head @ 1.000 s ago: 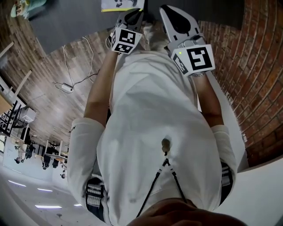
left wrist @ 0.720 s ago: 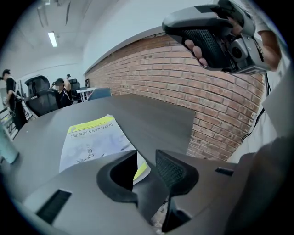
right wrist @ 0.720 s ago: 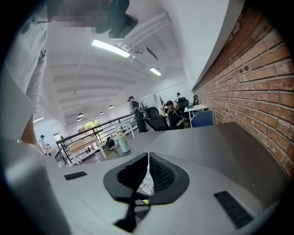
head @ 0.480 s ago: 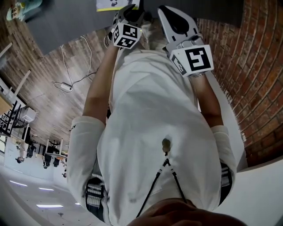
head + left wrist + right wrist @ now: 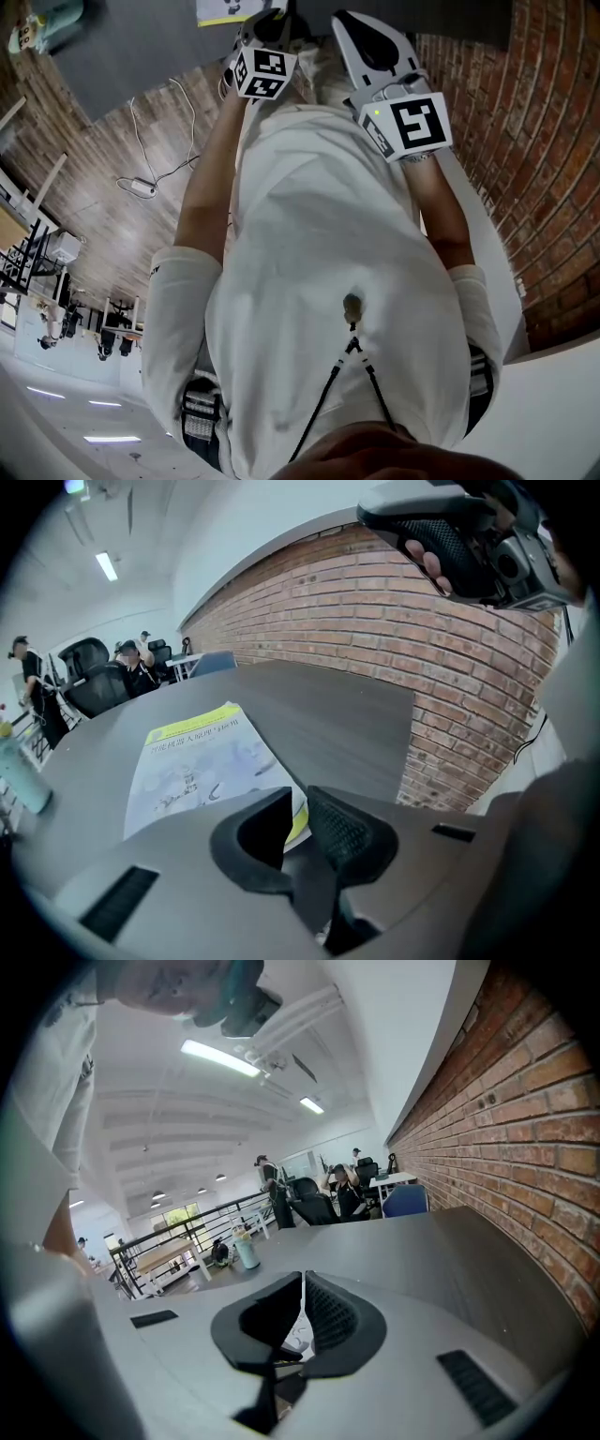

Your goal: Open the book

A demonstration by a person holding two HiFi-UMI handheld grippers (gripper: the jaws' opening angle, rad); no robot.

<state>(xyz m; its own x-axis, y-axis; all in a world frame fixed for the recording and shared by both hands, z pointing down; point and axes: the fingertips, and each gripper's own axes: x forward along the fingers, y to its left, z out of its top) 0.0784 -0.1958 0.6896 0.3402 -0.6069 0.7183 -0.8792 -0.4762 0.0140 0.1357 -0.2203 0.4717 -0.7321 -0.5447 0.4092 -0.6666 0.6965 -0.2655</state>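
1. Lying shut and flat on the dark table, the book shows a pale cover with a yellow-green band at its far end.
2. Aimed down at the book's near corner, the left gripper has jaws that have just been closing. They stand a narrow gap apart, and the corner shows in that gap with neither pad pressing on it.
3. Held in the air beside the brick wall, the right gripper has its jaws drawn together to a hairline slit (a pale patch in the hollow under the pads is too small to name).
4. Seen from the head view, both grippers sit above the person's white shirt, and the book lies at the top edge just beyond the left one.
5. Standing well apart from the book, a teal bottle is on the table's far side.
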